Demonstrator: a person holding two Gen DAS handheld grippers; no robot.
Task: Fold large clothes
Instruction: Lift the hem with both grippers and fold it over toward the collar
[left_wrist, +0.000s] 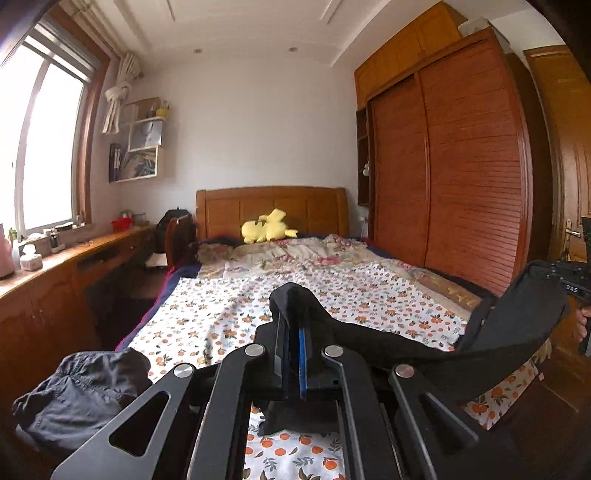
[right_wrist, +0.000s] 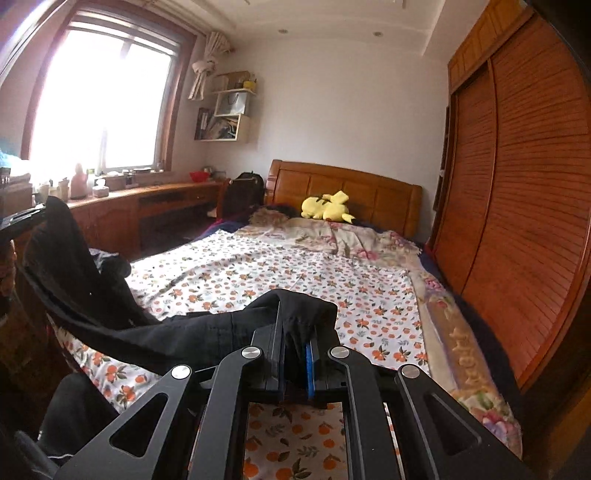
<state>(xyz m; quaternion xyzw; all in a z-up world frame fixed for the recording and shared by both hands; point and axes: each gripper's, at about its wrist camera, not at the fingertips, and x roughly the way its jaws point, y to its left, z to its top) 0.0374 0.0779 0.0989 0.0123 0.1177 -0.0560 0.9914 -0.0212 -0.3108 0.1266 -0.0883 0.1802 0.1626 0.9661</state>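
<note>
**Inspector:** Garment location, left wrist view first.

**Operator:** Black garment (left_wrist: 491, 347) is pinched in my left gripper (left_wrist: 295, 332); the jaws are clamped tight on a bunched corner of it, cloth wrapped over the tips. From there a taut band of it runs to the right edge, up to my right gripper (left_wrist: 570, 282), seen partly. It hangs above the bed sheet (left_wrist: 229, 302), orange-fruit print. A second dark garment (left_wrist: 77, 395) lies crumpled at the near left corner of the bed. A yellow plush toy (left_wrist: 266, 227) sits against the headboard (left_wrist: 273, 208). The wardrobe (left_wrist: 461, 177) stands to the right.

**Inspector:** Right wrist view.

**Operator:** My right gripper (right_wrist: 295, 334) is likewise closed hard on a gathered corner of the black garment (right_wrist: 122, 321), blue pad showing beside the cloth. The fabric stretches away leftward and upward to my left gripper (right_wrist: 22, 219) at the frame edge. Beneath it, the bed sheet (right_wrist: 280, 266). The plush toy (right_wrist: 327, 208) is by the headboard (right_wrist: 347, 188). The window (right_wrist: 107, 107) is bright above a cluttered wooden counter (right_wrist: 155, 194).
</note>
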